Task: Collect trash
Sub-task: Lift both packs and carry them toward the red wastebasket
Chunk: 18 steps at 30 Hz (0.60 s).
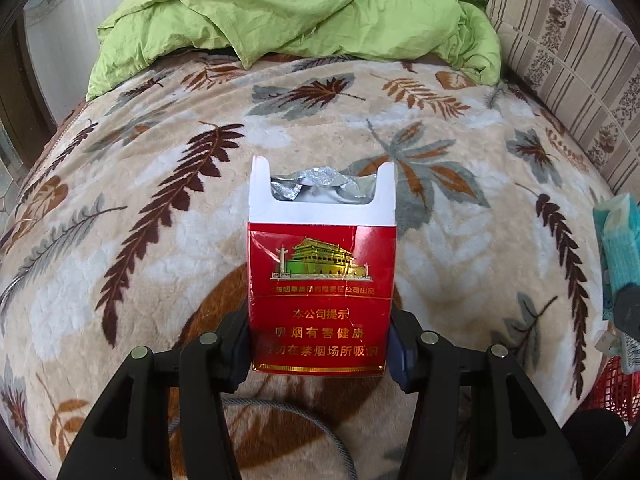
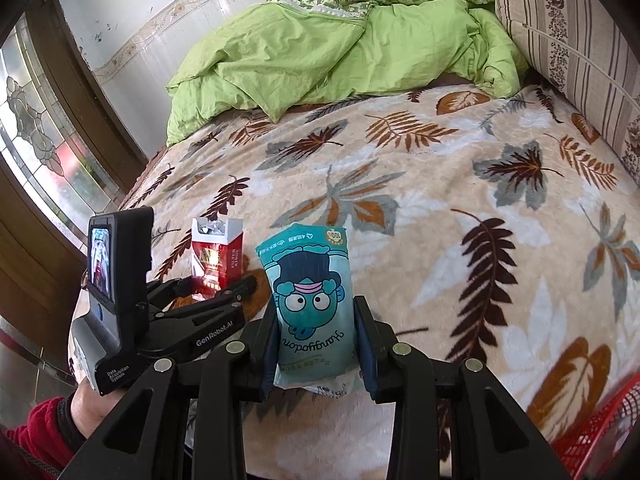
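My left gripper (image 1: 320,344) is shut on a red cigarette pack (image 1: 320,280), lid torn off, crumpled silver foil showing at its top. It is held upright above the leaf-patterned blanket (image 1: 160,200). My right gripper (image 2: 318,348) is shut on a teal tissue packet (image 2: 312,304) printed with a cartoon face, upside down. In the right wrist view the left gripper (image 2: 216,292) with the cigarette pack (image 2: 216,256) is at the left, carried by a hand in a red sleeve (image 2: 36,436). The tissue packet (image 1: 618,248) shows at the right edge of the left wrist view.
A crumpled green quilt (image 2: 332,52) lies at the far end of the bed. A striped cushion (image 2: 568,40) lines the right side. A red mesh basket (image 2: 600,432) sits at the lower right, near the bed's front edge. A glass-paned door (image 2: 40,140) stands at the left.
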### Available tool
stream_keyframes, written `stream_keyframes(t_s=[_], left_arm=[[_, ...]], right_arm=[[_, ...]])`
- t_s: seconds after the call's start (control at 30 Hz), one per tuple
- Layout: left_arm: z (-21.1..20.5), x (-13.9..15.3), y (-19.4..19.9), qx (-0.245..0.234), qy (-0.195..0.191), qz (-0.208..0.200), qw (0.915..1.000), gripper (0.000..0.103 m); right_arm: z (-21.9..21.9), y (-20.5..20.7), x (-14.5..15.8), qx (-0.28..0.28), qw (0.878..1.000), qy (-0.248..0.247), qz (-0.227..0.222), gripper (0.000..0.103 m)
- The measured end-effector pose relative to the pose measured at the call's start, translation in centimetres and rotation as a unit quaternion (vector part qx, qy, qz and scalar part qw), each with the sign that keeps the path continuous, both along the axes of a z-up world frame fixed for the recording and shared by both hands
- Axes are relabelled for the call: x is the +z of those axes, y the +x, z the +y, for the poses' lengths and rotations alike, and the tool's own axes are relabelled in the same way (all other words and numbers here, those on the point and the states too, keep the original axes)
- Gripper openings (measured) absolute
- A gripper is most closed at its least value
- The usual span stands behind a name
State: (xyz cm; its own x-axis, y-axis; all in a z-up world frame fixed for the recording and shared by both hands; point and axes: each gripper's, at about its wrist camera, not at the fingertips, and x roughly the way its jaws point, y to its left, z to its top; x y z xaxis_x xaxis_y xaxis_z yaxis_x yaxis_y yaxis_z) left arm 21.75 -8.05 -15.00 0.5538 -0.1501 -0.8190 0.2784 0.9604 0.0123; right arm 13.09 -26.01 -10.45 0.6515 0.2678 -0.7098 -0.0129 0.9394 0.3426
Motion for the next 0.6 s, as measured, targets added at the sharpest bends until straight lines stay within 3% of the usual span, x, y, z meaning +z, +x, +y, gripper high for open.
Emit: stream_keyframes(t_s=[0.33,0.6], left_arm=[[0.7,3.7,-2.7,-0.001,-0.006,-0.048,0.9988,0.053],[2.5,6.3,-4.4,-0.009,-0.059,-0.053,0.9968,0.053]], right_arm=[[0.3,-2.1,0.8,-0.004,1.0,-0.002,-0.004,0.036],[0.3,-3.8,2.3,-0.011,1.0,-0.002,-0.02,0.036]])
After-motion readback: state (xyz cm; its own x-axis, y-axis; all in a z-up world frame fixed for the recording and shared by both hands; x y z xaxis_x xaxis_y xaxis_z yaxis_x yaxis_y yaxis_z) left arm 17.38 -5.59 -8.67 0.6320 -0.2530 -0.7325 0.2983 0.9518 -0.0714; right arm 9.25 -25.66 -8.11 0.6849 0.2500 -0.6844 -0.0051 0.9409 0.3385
